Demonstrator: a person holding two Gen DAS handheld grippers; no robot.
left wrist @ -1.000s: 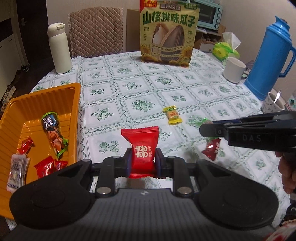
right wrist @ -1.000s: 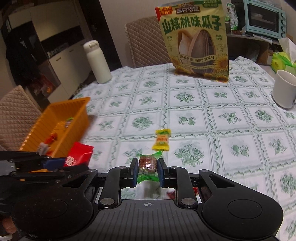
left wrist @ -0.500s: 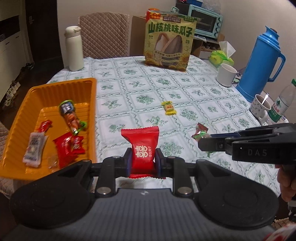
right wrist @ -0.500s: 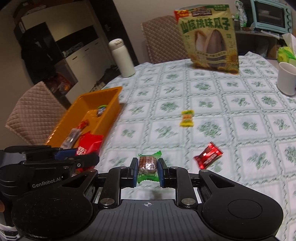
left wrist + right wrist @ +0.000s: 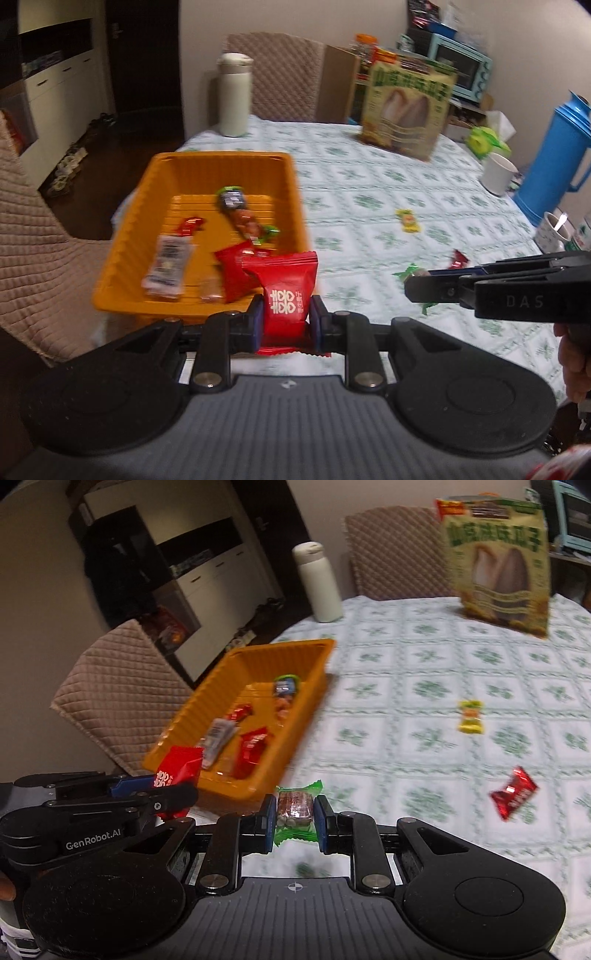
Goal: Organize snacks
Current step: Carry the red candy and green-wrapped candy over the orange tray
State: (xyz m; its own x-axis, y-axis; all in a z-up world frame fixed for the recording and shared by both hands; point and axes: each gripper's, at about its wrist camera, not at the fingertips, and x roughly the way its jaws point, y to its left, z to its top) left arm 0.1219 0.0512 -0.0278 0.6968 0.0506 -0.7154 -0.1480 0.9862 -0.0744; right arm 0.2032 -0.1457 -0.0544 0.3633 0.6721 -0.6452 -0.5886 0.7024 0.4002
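Observation:
My left gripper (image 5: 286, 323) is shut on a red snack packet (image 5: 284, 291) and holds it in the air just in front of the near right corner of the orange basket (image 5: 291, 177). The basket holds several snacks. My right gripper (image 5: 295, 821) is shut on a green-wrapped candy (image 5: 295, 805) and holds it above the table, right of the basket (image 5: 314, 672). A yellow candy (image 5: 408, 220) and a red candy (image 5: 458, 259) lie on the tablecloth; both also show in the right wrist view, yellow candy (image 5: 470, 717) and red candy (image 5: 513, 793).
A big sunflower-seed bag (image 5: 406, 110) stands at the table's far side. A white flask (image 5: 234, 94), a white mug (image 5: 498, 173), a blue thermos jug (image 5: 554, 155) and a cup with a spoon (image 5: 554, 230) stand around. Quilted chairs (image 5: 122, 686) flank the table.
Both grippers have swung left toward the orange basket, each keeping its snack. The basket now sits straight ahead of the left gripper.

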